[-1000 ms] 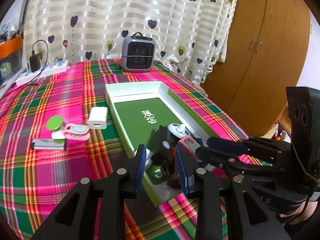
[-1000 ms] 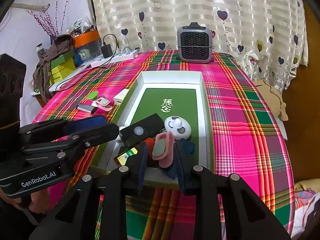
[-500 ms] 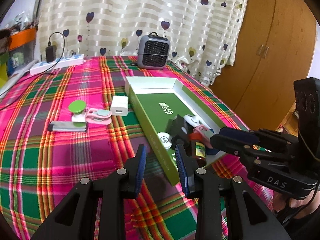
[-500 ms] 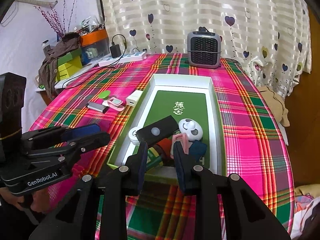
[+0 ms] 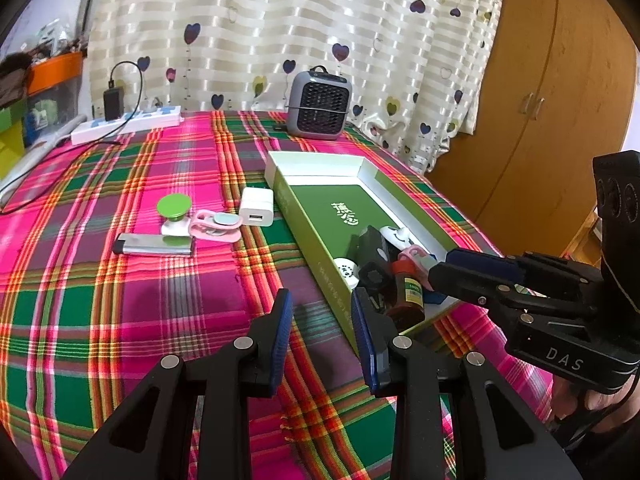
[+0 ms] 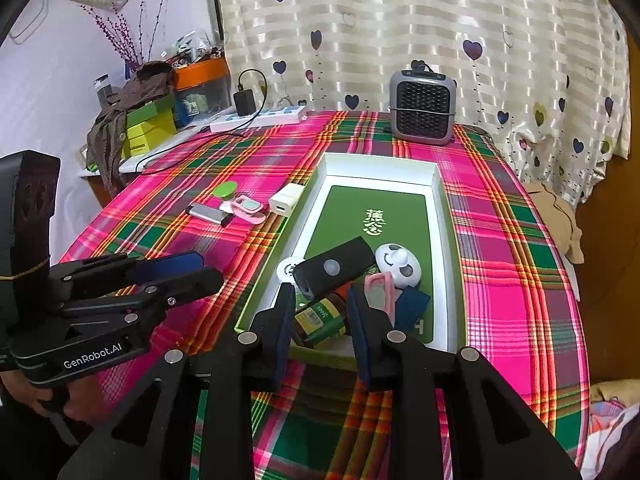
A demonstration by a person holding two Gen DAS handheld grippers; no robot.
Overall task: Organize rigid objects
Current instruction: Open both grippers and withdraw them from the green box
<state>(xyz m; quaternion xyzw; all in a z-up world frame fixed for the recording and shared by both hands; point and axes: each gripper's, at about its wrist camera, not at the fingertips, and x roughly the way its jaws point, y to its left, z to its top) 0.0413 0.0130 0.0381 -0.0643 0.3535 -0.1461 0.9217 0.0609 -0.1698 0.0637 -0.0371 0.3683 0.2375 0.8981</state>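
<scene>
Left wrist view: the left gripper (image 5: 322,322) hangs with its jaws parted and nothing between them, over bare plaid tablecloth (image 5: 120,300). Beyond and left of the jaws, 4 items lie loose on the cloth: a silver flat stick (image 5: 154,244), a green disc (image 5: 173,205), a pink clip (image 5: 214,225) and a white charger (image 5: 257,207). The stick's long axis runs across the jaw line, dark tip pointing left. A good next grasp, I judge, closes across its narrow width, not its length. The box (image 5: 316,158) sits right of the jaws.

Right wrist view: the right gripper (image 6: 320,314) is also released and empty, its jaws framing a brown bottle (image 6: 318,318) lying in the box's near end without touching it. A black remote (image 6: 334,266) lies diagonally just beyond.
</scene>
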